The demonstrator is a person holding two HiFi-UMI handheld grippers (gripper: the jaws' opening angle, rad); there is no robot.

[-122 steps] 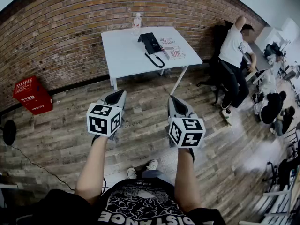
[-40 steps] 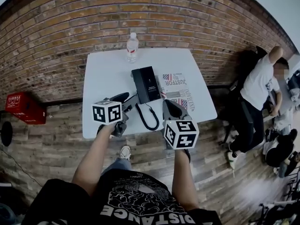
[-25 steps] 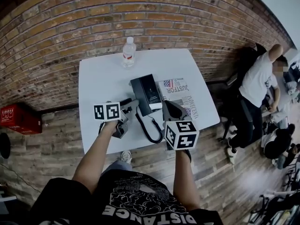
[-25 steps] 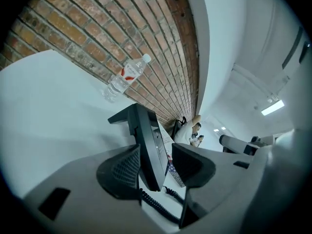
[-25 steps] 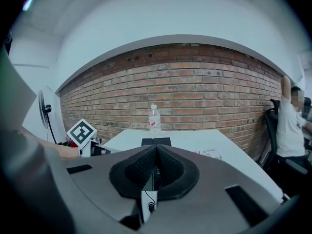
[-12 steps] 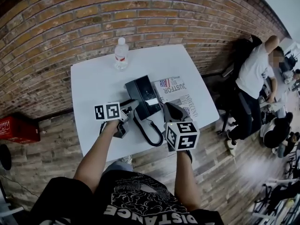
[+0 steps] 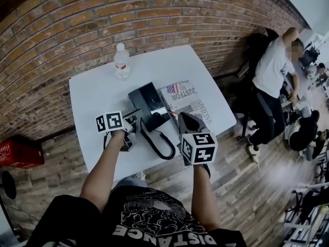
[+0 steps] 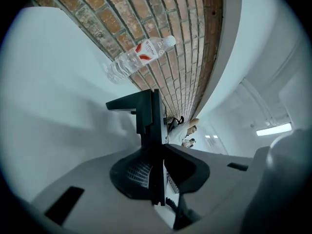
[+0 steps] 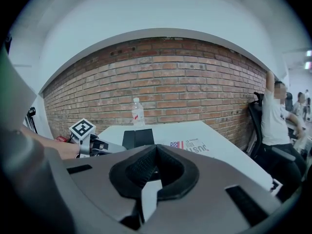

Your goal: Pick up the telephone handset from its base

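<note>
A black telephone base (image 7: 152,100) sits mid-table, its handset (image 7: 136,113) lying along its left side and a coiled cord (image 7: 154,145) trailing toward me. My left gripper (image 7: 131,123) is at the handset's near end. In the left gripper view the handset (image 8: 148,113) stands edge-on between the closing jaws of the left gripper (image 8: 158,152), and both pads touch it. My right gripper (image 7: 181,117) hovers over the table's front right, beside the cord. In its own view the right gripper (image 9: 155,150) is shut and holds nothing, with the telephone (image 9: 136,138) ahead.
The white table (image 7: 92,94) stands against a brick wall. A water bottle (image 7: 121,60) is at its back and a printed magazine (image 7: 186,99) lies right of the phone. A person (image 7: 272,71) stands at the right and a red box (image 7: 13,151) on the floor at the left.
I have come closer to the table. The left gripper's jaws, open beside the phone before, have drawn in around the handset's end. The right gripper stays over the front right.
</note>
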